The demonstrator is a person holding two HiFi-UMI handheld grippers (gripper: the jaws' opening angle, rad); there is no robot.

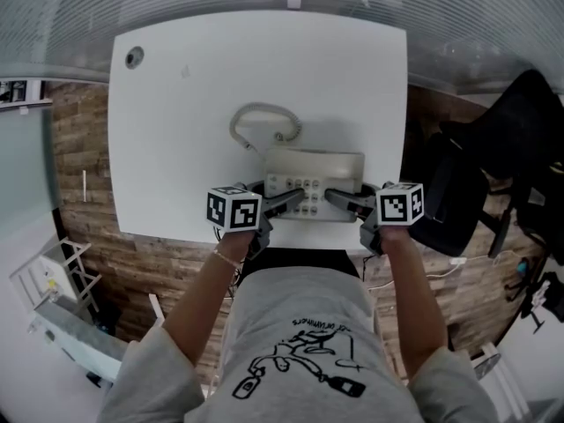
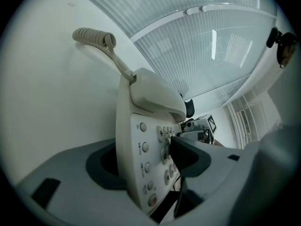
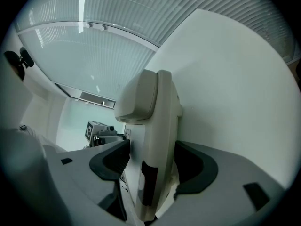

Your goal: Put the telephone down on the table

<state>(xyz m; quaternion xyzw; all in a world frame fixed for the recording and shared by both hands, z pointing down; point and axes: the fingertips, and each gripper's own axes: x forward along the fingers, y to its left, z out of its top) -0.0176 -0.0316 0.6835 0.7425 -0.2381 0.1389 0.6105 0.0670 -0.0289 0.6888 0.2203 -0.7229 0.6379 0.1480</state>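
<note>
At the 6 o'clock edge of the white rounded worktop [image 1: 176,130], head view: the beige plastic desk telephone [image 1: 315,173] sits handset-on-cradle, keypad up. Left tool [image 1: 291,201] comes in from 8 o'clock and right tool [image 1: 339,196] from 4 o'clock. One tool on each end probably keeps the wide base level while it is set down. The beige coiled cord [image 1: 260,113] loops slack at 11 o'clock of the telephone, so it likely isn't tugging.

Left gripper view: the left tool's jaws are about half spread around the telephone's end. One dark pad is on the keypad face, the other against the underside. No gap visible, so it reads as a grip. Worktop lies at 9 o'clock.

Right gripper view: the right tool's jaws likewise stand part-open, clamped across the base edge with pads on both faces. Worktop at 3 o'clock.

Judgement: the base looks down or nearly down on the worktop. Letting go is what's left.
</note>
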